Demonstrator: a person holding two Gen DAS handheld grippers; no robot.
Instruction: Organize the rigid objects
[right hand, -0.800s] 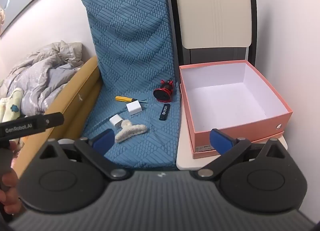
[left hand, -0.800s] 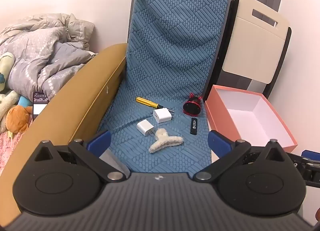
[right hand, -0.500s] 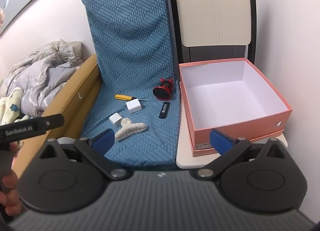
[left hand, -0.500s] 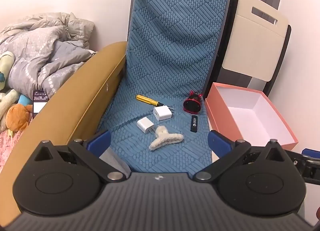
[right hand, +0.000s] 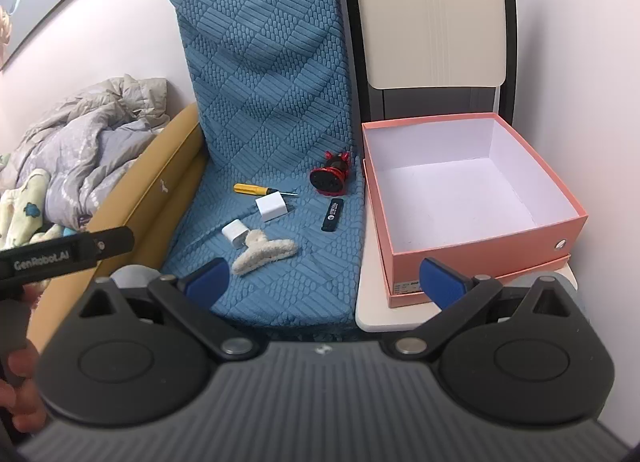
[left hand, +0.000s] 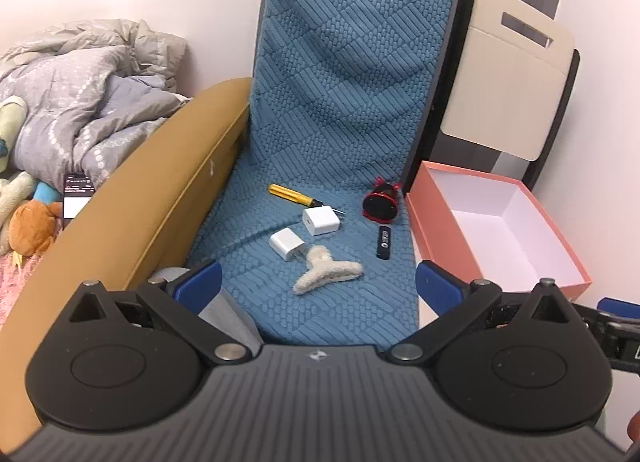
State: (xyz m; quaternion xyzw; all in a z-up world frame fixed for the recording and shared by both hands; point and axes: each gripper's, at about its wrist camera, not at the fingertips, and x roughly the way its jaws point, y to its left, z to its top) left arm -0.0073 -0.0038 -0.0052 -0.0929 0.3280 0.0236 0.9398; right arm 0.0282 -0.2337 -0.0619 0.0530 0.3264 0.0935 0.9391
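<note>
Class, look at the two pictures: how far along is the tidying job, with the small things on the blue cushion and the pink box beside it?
Done: nothing; the pink box is empty. In hand: nothing; both tongs, left and right, are open. Left: the screwdriver, two chargers, hair clip, black stick and red gadget lie on the cushion.

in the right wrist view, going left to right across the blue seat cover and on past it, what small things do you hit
yellow screwdriver → fuzzy hair clip → black usb stick → pink box. The two white chargers and the red round gadget overlap others in this order, so they are left out.
</note>
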